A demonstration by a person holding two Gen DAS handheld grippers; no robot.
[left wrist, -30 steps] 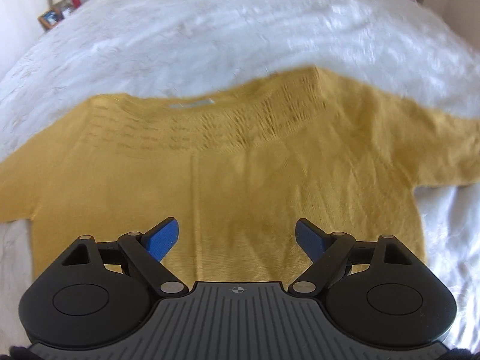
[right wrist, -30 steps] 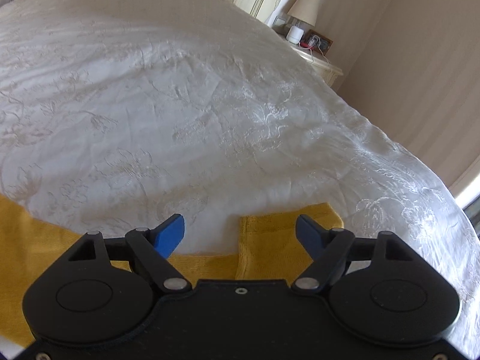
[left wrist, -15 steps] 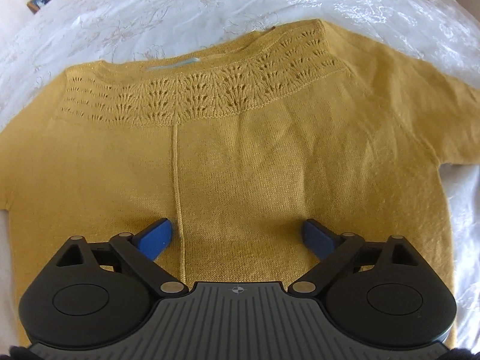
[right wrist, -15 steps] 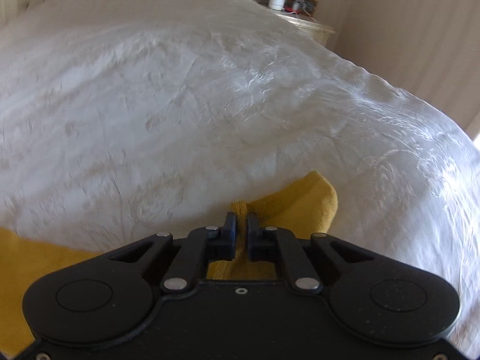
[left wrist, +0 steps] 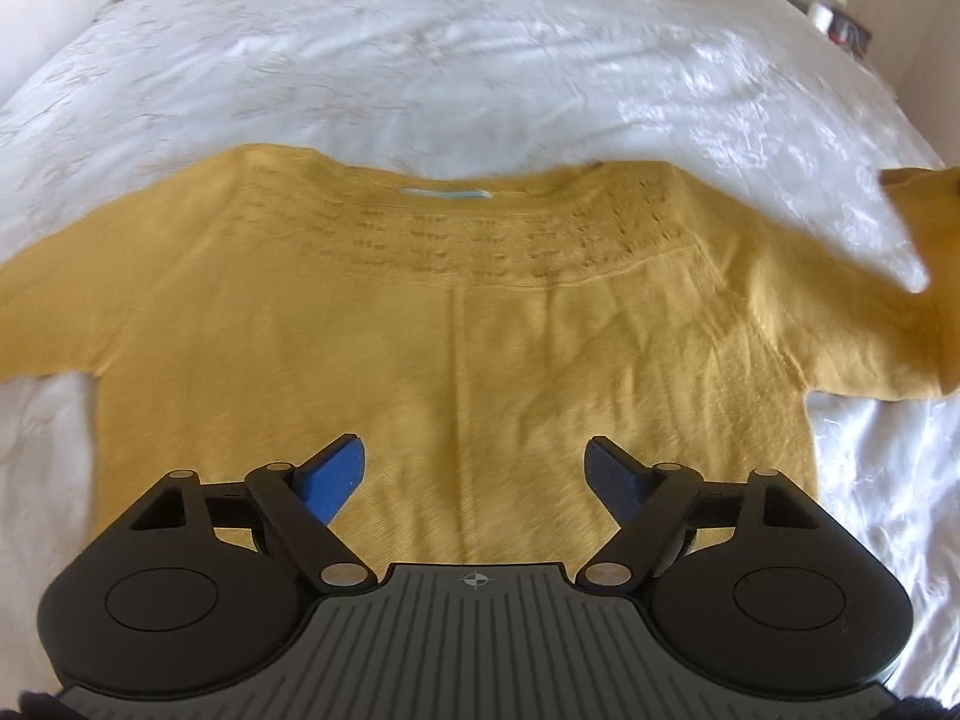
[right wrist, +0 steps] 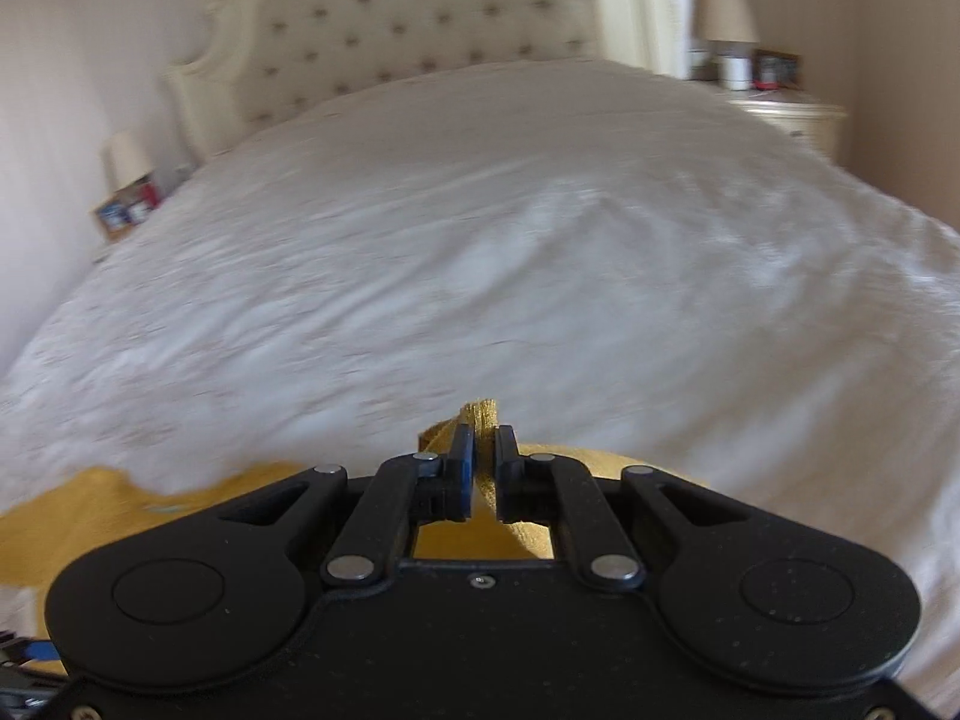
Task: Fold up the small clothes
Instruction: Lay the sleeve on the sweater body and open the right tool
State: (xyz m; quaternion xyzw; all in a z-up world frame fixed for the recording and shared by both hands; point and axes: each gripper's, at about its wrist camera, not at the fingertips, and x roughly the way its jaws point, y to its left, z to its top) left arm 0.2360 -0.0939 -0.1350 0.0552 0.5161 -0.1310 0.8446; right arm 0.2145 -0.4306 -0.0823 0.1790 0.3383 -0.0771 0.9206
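A mustard-yellow knitted sweater (left wrist: 480, 324) lies flat on the white bedspread (left wrist: 480, 60), neckline away from me, both sleeves spread out. My left gripper (left wrist: 474, 474) is open and empty above the lower middle of the sweater's body. My right gripper (right wrist: 485, 468) is shut on the end of the right sleeve (right wrist: 480, 414) and holds it lifted off the bed. The lifted sleeve end also shows in the left wrist view (left wrist: 924, 228) at the far right.
A tufted cream headboard (right wrist: 420, 18) stands at the far end of the bed. A nightstand with a lamp (right wrist: 726, 30) is at the right, another lamp and photo frames (right wrist: 126, 192) at the left.
My right gripper, shut on the sleeve end, has lifted it off the bed and tilted up toward the headboard. My left gripper has risen and pulled back from the sweater, still open.
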